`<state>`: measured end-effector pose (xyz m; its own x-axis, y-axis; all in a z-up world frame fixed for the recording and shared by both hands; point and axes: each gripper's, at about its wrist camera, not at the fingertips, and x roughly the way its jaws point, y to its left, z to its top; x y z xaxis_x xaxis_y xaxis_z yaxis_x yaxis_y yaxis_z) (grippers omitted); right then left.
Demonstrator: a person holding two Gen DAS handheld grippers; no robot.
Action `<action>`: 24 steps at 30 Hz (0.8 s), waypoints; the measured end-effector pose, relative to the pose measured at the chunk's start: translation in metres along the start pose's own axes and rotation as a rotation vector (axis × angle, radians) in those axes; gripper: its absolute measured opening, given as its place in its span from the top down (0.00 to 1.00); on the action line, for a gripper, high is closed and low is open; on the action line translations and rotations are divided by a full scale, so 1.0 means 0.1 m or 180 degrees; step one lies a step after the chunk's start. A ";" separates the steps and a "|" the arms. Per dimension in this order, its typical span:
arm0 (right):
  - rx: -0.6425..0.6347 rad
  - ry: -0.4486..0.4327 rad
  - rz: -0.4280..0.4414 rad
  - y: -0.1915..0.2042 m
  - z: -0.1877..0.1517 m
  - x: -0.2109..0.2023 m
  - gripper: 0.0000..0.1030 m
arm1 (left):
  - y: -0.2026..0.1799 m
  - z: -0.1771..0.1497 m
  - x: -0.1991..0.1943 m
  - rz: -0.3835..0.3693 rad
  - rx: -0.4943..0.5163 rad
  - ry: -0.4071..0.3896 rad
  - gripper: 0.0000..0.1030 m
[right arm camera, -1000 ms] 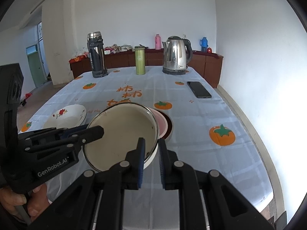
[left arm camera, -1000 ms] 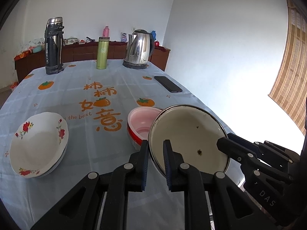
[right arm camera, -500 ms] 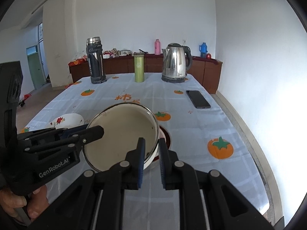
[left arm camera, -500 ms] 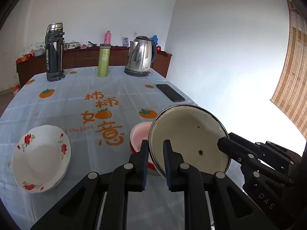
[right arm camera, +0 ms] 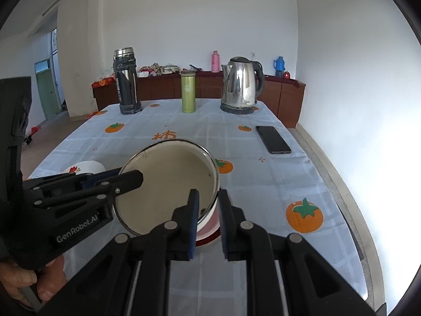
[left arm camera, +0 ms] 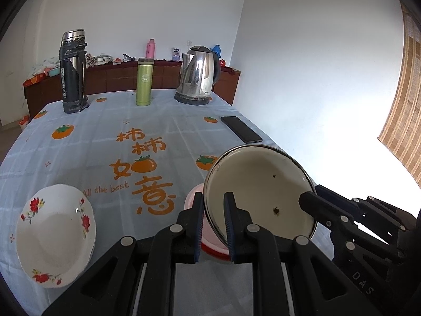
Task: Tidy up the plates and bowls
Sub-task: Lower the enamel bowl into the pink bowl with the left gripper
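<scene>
Enamel bowl (left arm camera: 259,192) held up over the tablecloth (left arm camera: 105,137), pinched at its rim by both the left gripper (left arm camera: 213,218) and right gripper (right arm camera: 208,216), clamped tight on opposite edges. Pink bowl (left arm camera: 193,200) peeking out right underneath. Flowered bowl (left arm camera: 54,234) fully visible at 8 o'clock from the left wrist only; from the right wrist mostly hidden. Hand (right arm camera: 23,281) showing only in the right view, at 8 o'clock.
</scene>
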<state>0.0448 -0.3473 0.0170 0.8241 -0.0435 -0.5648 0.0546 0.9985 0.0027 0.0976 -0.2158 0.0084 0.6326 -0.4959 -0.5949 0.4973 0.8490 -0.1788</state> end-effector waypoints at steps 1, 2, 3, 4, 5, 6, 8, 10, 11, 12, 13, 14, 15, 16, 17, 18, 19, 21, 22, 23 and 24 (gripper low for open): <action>0.0006 0.0005 -0.0002 -0.01 0.01 0.02 0.85 | 0.00 0.01 0.02 0.0004 0.0008 0.0013 0.84; 0.0010 0.0006 -0.0007 -0.02 0.02 0.03 0.85 | 0.00 0.01 0.04 0.0011 0.0015 0.0034 0.84; 0.0008 0.0006 -0.0013 -0.02 0.03 0.04 0.85 | 0.00 0.01 0.06 0.0021 0.0023 0.0047 0.84; 0.0010 0.0012 -0.0017 -0.03 0.04 0.06 0.85 | -0.01 0.02 0.07 0.0037 0.0033 0.0060 0.84; 0.0012 0.0020 -0.0020 -0.04 0.04 0.08 0.85 | -0.01 0.02 0.09 0.0046 0.0036 0.0069 0.84; 0.0009 0.0028 -0.0023 -0.04 0.05 0.09 0.85 | 0.00 0.03 0.12 0.0051 0.0037 0.0091 0.84; 0.0011 0.0044 -0.0032 -0.05 0.06 0.13 0.85 | 0.00 0.03 0.17 0.0064 0.0049 0.0127 0.84; 0.0012 0.0063 -0.0037 -0.05 0.06 0.16 0.85 | 0.00 0.03 0.21 0.0073 0.0050 0.0162 0.84; 0.0010 0.0081 -0.0041 -0.06 0.05 0.19 0.85 | 0.00 0.03 0.22 0.0077 0.0055 0.0167 0.84; 0.0006 0.0095 -0.0048 -0.06 0.05 0.20 0.85 | 0.00 0.03 0.24 0.0085 0.0062 0.0176 0.84; 0.0009 0.0120 -0.0048 -0.07 0.04 0.23 0.85 | -0.01 0.03 0.25 0.0086 0.0068 0.0184 0.84; 0.0019 0.0144 -0.0047 -0.08 0.03 0.26 0.85 | -0.01 0.03 0.26 0.0086 0.0073 0.0190 0.84; 0.0026 0.0169 -0.0053 -0.09 0.03 0.29 0.85 | -0.01 0.04 0.26 0.0087 0.0081 0.0194 0.84; 0.0029 0.0183 -0.0059 -0.09 0.03 0.30 0.85 | -0.02 0.04 0.27 0.0089 0.0092 0.0195 0.84; 0.0032 0.0204 -0.0066 -0.11 0.02 0.33 0.85 | -0.03 0.04 0.28 0.0089 0.0102 0.0199 0.84; 0.0038 0.0217 -0.0068 -0.11 0.01 0.34 0.85 | -0.03 0.04 0.29 0.0086 0.0107 0.0202 0.84; 0.0043 0.0225 -0.0068 -0.12 0.01 0.35 0.85 | -0.03 0.04 0.30 0.0088 0.0113 0.0208 0.84; 0.0058 0.0245 -0.0066 -0.14 0.01 0.37 0.85 | -0.04 0.04 0.33 0.0101 0.0121 0.0234 0.84; 0.0065 0.0252 -0.0067 -0.15 0.00 0.39 0.85 | -0.04 0.03 0.34 0.0108 0.0123 0.0246 0.84; 0.0070 0.0255 -0.0070 -0.16 0.00 0.39 0.85 | -0.04 0.03 0.35 0.0114 0.0123 0.0256 0.84; 0.0074 0.0258 -0.0073 -0.16 0.00 0.40 0.85 | -0.04 0.03 0.36 0.0120 0.0127 0.0260 0.84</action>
<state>0.0768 -0.3651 -0.0055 0.7742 -0.0626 -0.6299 0.0868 0.9962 0.0077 0.1202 -0.2382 -0.0100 0.6016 -0.4458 -0.6628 0.4984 0.8579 -0.1247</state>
